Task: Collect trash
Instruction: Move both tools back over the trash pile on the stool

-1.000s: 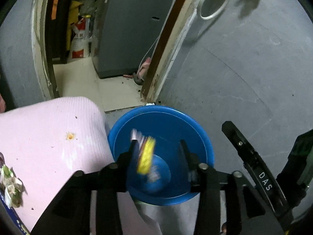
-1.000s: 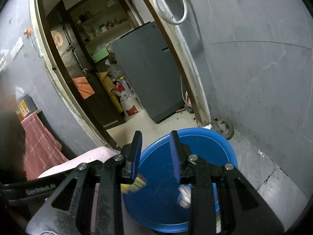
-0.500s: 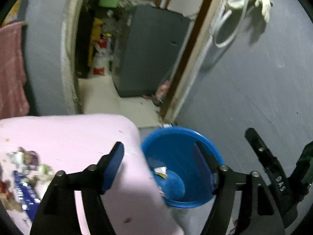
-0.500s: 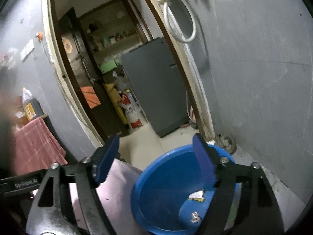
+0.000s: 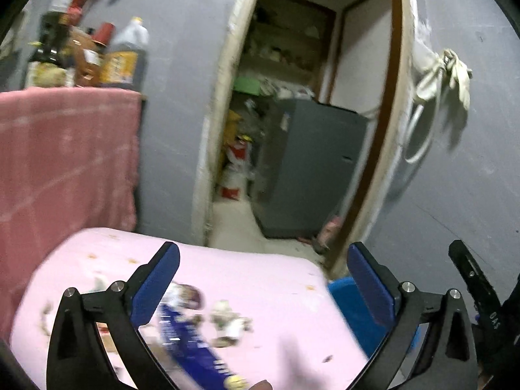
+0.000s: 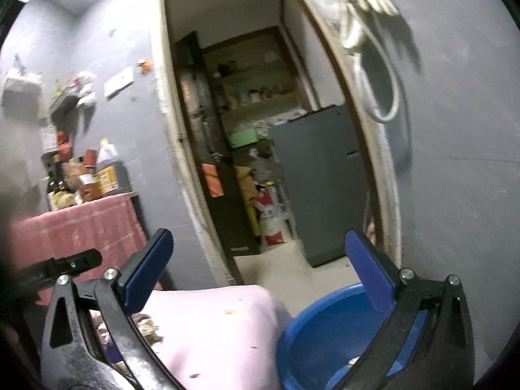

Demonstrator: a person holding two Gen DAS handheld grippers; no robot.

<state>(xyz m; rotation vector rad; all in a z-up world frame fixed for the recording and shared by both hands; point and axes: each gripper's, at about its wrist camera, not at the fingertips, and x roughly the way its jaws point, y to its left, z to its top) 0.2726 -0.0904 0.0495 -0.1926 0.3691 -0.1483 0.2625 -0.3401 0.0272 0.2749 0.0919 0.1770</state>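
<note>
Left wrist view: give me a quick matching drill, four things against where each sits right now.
Things:
1. blue wrapper
2. blue basin
3. bottles
4. white gloves

Places:
A. hanging on the grey wall right of the doorway
B. on the red-clothed table
C. lying on the pink surface
D. below the right edge of the pink surface

Pairs: 1-C, 2-D, 3-B, 4-A
</note>
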